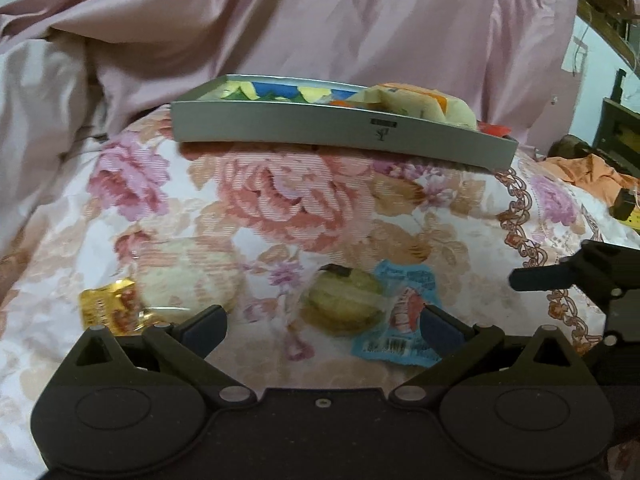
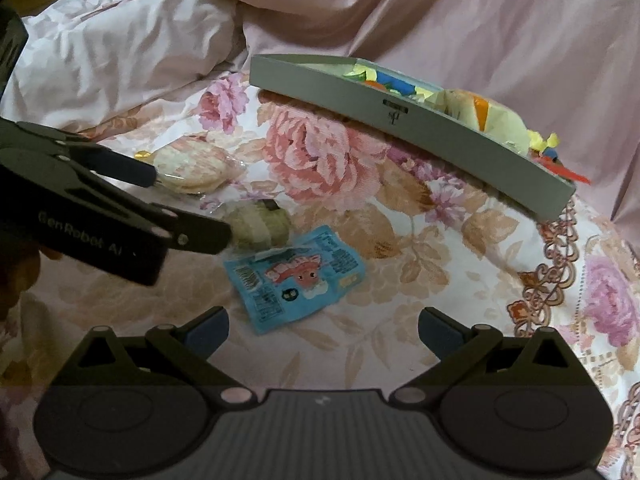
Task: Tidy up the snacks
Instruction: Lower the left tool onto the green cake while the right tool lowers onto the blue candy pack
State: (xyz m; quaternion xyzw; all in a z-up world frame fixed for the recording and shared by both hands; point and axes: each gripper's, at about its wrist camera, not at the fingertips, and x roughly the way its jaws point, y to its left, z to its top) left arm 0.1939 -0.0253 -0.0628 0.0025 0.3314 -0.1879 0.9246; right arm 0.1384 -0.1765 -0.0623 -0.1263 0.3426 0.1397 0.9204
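Green cake (image 1: 342,306): lying on bed, dead ahead between left gripper (image 1: 323,326) fingers, spread wide, nothing held. Right gripper (image 2: 323,326) likewise spread, empty, farther off. Tray (image 1: 280,126) beyond.

- I see a bed (image 2: 400,240) covered with a floral spread of pink and peach roses; a rumpled pink sheet (image 2: 440,12) is heaped along its far side.
- A shallow grey tray (image 2: 400,120) sits toward the far side of the bed, holding wrapped snacks.
- Nearer me, a blue snack packet (image 2: 294,282) lies flat on the spread.
- Just beyond it, touching its far edge, lies a greenish wrapped pastry (image 2: 260,226).
- Further left lies a pale round pastry (image 2: 192,166) in clear wrap.
- From the left wrist view, a gold wrapped sweet (image 1: 108,308) lies against that pale pastry's left side.
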